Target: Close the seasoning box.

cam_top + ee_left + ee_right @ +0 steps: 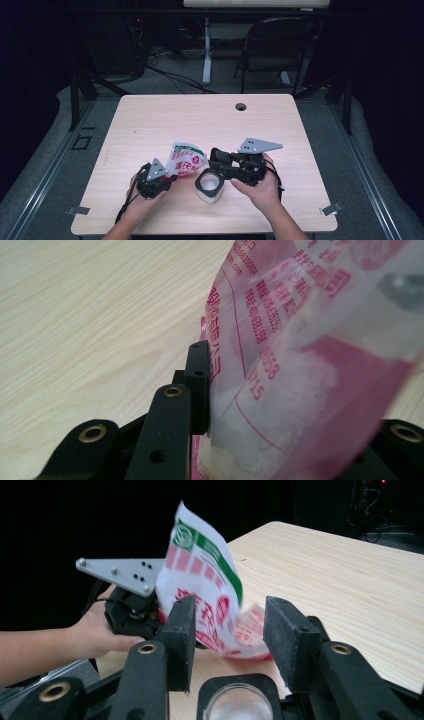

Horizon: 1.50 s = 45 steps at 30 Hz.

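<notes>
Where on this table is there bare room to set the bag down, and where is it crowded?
Free: the whole far half of the table, from the bag to the cable hole, and the strips along both side edges. Crowded: the near middle, where the left gripper, bag, cup and right gripper sit close together.

Both forearms enter low; left gripper has jaws clamped, right gripper has jaws spread apart

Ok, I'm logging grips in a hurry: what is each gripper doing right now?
Left gripper: closed on the pink and white bag.
Right gripper: open, jaws apart with nothing between the pads, above the white jar.
</notes>
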Each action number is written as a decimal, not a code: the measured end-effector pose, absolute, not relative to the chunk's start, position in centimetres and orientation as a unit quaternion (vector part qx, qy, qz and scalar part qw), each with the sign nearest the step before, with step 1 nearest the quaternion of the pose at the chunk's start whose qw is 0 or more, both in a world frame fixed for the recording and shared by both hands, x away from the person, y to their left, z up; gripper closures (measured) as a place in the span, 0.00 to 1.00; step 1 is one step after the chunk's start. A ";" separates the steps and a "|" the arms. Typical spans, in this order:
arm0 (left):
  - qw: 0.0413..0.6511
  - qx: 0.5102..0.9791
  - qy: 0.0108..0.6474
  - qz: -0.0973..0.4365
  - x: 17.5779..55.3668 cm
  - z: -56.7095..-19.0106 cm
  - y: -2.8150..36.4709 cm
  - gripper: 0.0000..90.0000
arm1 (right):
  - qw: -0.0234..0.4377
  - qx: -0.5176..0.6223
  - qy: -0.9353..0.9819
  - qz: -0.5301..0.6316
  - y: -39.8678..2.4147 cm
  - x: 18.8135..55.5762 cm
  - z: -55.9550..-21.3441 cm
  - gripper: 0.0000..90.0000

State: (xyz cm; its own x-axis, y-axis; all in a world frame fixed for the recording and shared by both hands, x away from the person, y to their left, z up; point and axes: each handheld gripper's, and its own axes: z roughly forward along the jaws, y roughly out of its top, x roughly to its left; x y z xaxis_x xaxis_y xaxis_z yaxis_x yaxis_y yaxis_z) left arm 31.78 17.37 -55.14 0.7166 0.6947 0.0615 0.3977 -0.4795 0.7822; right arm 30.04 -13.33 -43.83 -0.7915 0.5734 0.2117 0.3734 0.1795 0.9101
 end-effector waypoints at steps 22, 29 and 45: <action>0.432 0.760 0.445 0.194 33.6 -54.5 23.2 0.82 | 0.137 0.346 0.738 0.562 -16.1 31.0 -44.2 0.57; 0.425 0.753 0.460 0.202 33.8 -54.5 24.0 0.82 | 0.145 0.360 0.735 0.556 -16.8 31.4 -44.2 0.58; 0.389 0.744 0.486 0.243 34.1 -54.8 25.1 0.81 | 0.159 0.405 0.734 0.522 -18.5 32.6 -45.5 0.77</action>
State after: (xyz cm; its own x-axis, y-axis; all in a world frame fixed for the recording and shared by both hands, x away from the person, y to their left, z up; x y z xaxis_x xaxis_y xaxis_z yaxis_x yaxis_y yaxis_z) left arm 34.09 25.09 -54.83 0.4101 0.9119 -0.0162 0.5344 -0.2258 0.8145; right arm 32.55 -18.46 -45.53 -0.6209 0.7606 0.1896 0.4284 0.1267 0.8947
